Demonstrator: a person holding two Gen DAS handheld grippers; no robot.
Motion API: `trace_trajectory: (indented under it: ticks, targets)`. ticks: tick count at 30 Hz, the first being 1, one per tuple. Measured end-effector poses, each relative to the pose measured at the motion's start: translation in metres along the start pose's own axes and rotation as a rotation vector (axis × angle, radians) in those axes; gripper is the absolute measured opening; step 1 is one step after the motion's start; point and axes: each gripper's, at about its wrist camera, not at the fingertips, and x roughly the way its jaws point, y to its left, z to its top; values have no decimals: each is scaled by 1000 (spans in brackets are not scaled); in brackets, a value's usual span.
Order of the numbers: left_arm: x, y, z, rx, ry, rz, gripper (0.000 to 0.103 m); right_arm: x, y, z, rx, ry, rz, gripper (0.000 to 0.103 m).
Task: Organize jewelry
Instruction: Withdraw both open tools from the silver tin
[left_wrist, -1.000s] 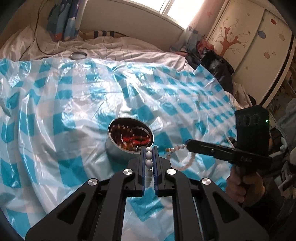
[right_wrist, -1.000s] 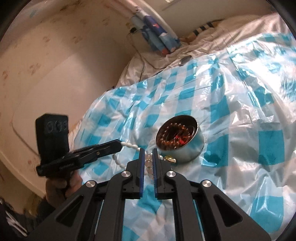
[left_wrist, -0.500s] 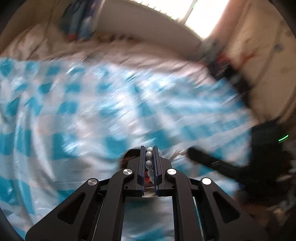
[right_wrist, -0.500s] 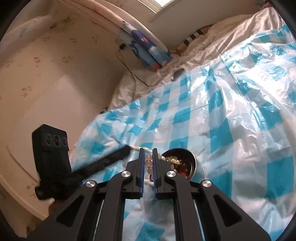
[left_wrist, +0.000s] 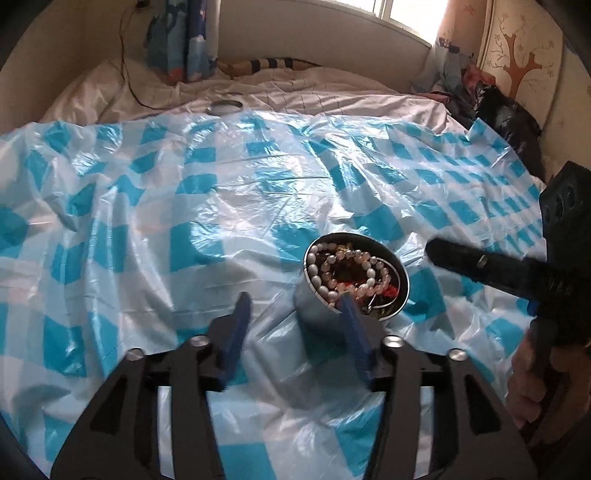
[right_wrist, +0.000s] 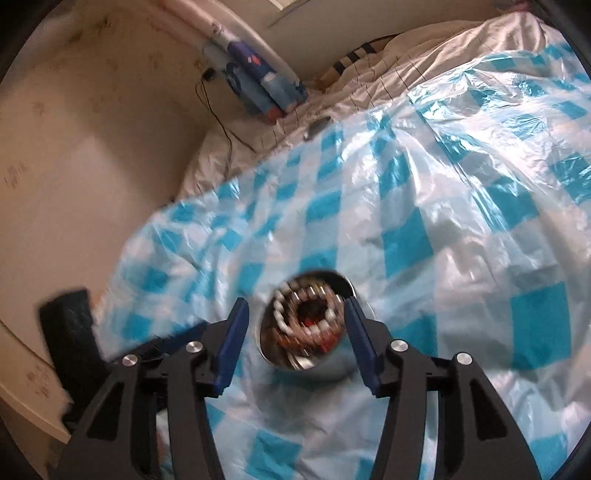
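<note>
A round metal tin (left_wrist: 314, 310) stands on the checked plastic sheet, and a pearl necklace (left_wrist: 325, 275) lies coiled inside it over other jewelry. My left gripper (left_wrist: 294, 297) hovers just in front of the tin; its jaws are opening, with nothing pressed between the blue pads. The right gripper (left_wrist: 436, 249) reaches in from the right, held by a hand (left_wrist: 528, 384). In the right wrist view the tin (right_wrist: 347, 286) and necklace (right_wrist: 280, 314) are blurred. They show below the right gripper (right_wrist: 295, 302), whose jaws are opening and hold nothing. The left gripper (right_wrist: 184, 332) is a dark blur at the left.
The blue-and-white plastic sheet (left_wrist: 184, 221) covers a bed with white bedding (left_wrist: 295, 88). A round lid (left_wrist: 225, 107) lies at its far edge. A blue curtain (left_wrist: 184, 40) and a cable (left_wrist: 129, 85) hang behind. A black bag (left_wrist: 506, 122) and painted wardrobe (left_wrist: 524, 55) stand at the right.
Both grippers were shut on the pearl necklace, stretched between them beside the tin. Now both stand open and the necklace lies inside the tin. Both tilted down toward it.
</note>
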Motion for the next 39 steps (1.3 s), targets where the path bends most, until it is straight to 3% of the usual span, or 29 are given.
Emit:
trace_trajectory:
  ticks: [2,5,11,18,30,39]
  targets:
    - [-8,-4,-4,13,-27,35,69,2,4,-8,-37,17,-47,61]
    - [-18,-8,-8,23,-65,85,80,1,10,-17,-111,24,-125,71]
    - [-30,-16,-15,34,-96,158,92,-10,16,-36,-204,42,-218,80]
    - [-38,-23,-24,63,-146,240,95,-15,24,-45,-250,35,-283,93]
    - [-22,-14,-24,9,-124,233,95,-1,21,-43,-230,44,-340,95]
    - [-10,-9,-21,-10,-97,219,95,15,13,-38,-203,81,-485,96]
